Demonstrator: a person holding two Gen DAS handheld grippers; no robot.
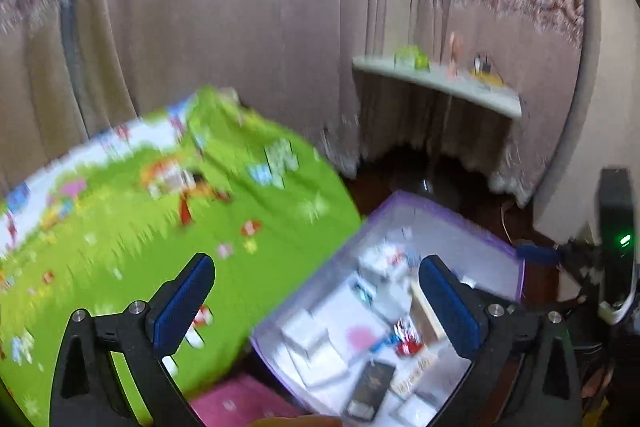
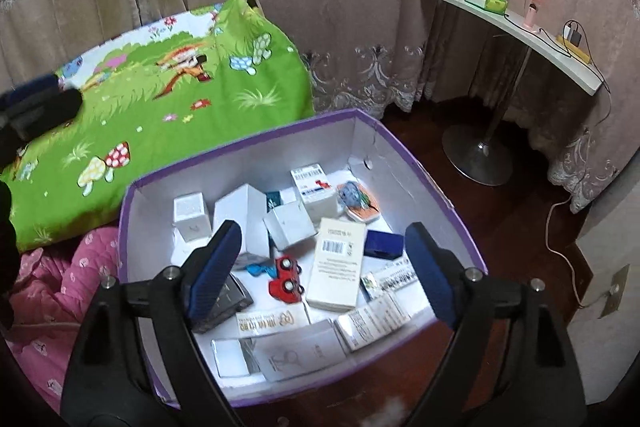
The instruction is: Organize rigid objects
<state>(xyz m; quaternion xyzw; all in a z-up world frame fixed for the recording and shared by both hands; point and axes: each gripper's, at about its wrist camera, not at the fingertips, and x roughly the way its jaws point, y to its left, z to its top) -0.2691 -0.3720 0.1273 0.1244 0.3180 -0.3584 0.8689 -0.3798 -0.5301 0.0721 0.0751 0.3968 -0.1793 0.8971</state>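
A white box with a purple rim (image 2: pixel 300 147) sits on the dark floor. It holds several small white cartons, a tall barcode carton (image 2: pixel 338 263), a red toy car (image 2: pixel 286 279), a dark blue box (image 2: pixel 384 245) and a black case (image 2: pixel 234 303) partly hidden by a finger. My right gripper (image 2: pixel 324 231) hangs open just above the contents, gripping nothing. In the blurred left wrist view, my left gripper (image 1: pixel 316 261) is wide open and empty. It straddles the box's left edge (image 1: pixel 440 205) and the green blanket (image 1: pixel 160 227).
The green cartoon blanket (image 2: pixel 160 107) and a pink quilt (image 2: pixel 52 287) lie left of the box. A curved white shelf (image 2: pixel 520 27) on a metal pedestal (image 2: pixel 476 155) stands at the right by the curtains. A cable (image 2: pixel 560 247) trails over the floor.
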